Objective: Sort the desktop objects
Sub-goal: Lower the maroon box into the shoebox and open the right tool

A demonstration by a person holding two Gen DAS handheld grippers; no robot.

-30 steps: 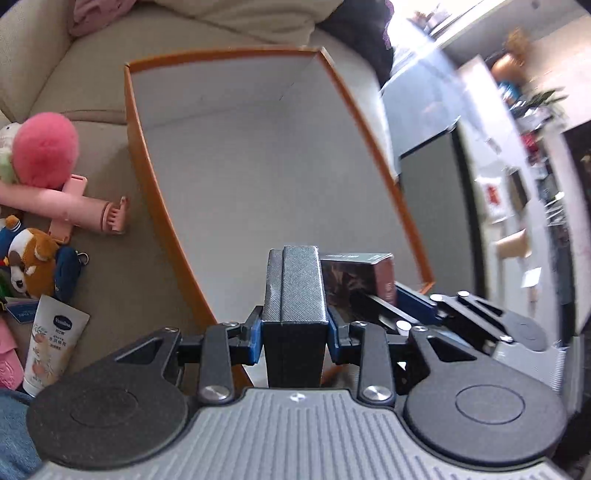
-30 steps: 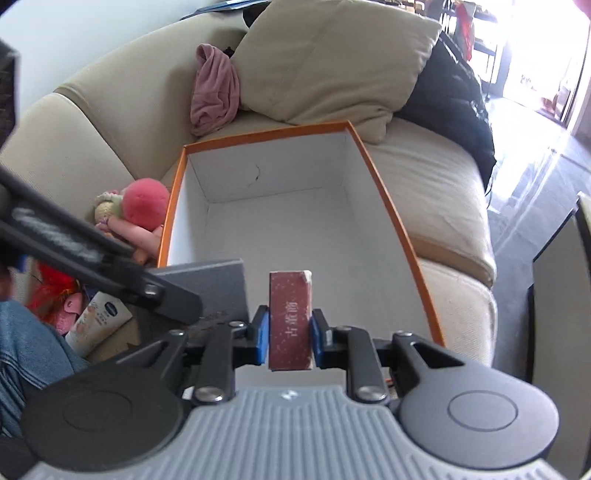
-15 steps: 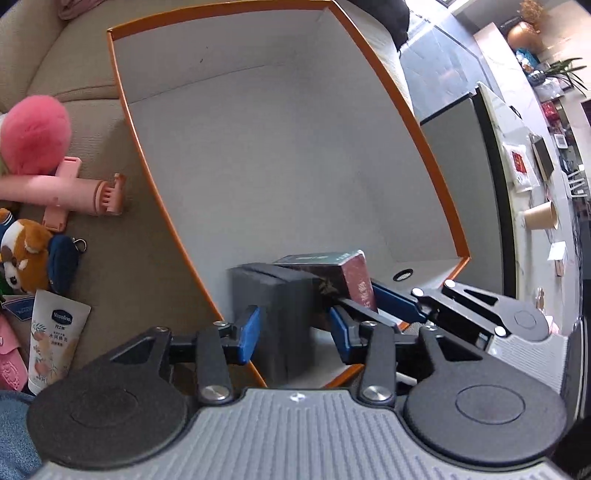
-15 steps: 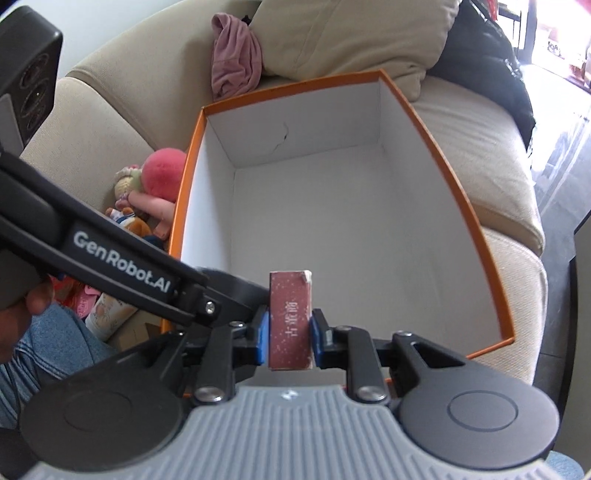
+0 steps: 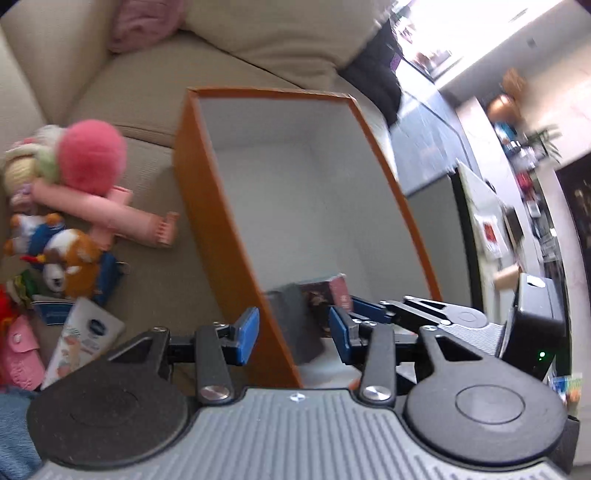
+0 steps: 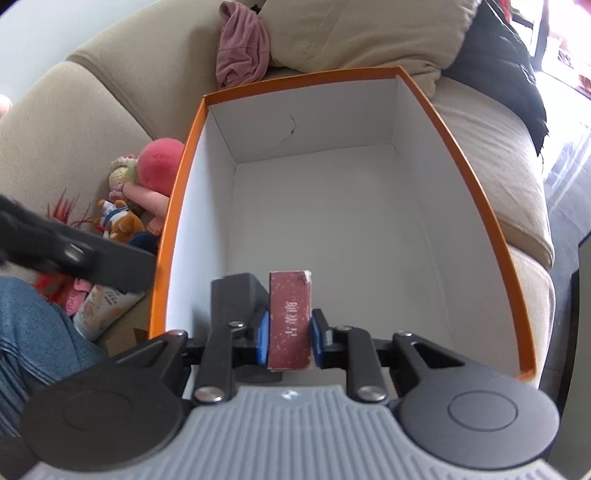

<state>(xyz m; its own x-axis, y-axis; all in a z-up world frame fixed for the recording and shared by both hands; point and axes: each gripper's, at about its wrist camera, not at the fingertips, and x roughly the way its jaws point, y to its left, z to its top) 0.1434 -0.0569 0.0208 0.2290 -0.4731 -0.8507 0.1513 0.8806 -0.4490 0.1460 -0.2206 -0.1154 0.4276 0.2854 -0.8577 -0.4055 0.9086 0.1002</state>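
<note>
An orange box with white inside [image 6: 480, 192] sits on a beige sofa; it also shows in the left wrist view [image 5: 221, 229]. A dark grey case [image 6: 236, 295] stands in the box's near left corner, also seen in the left wrist view [image 5: 295, 325]. My left gripper [image 5: 291, 332] is open and empty, straddling the box's left wall. My right gripper [image 6: 288, 338] is shut on a dark red box [image 6: 290, 317], held low inside the box beside the grey case; the red box also shows in the left wrist view [image 5: 332, 295].
Left of the box on the sofa lie a pink pom-pom doll [image 5: 92, 162], a plush dog keychain [image 5: 70, 266], a lotion tube [image 5: 85, 332] and a pink pouch [image 5: 18, 350]. A pillow [image 6: 369, 33], pink cloth [image 6: 240, 44] and black garment [image 6: 498, 55] lie behind.
My left gripper opened, let go of the grey case in the box's near left corner, and pulled back left. My right gripper lowered the red box deeper into the box.
</note>
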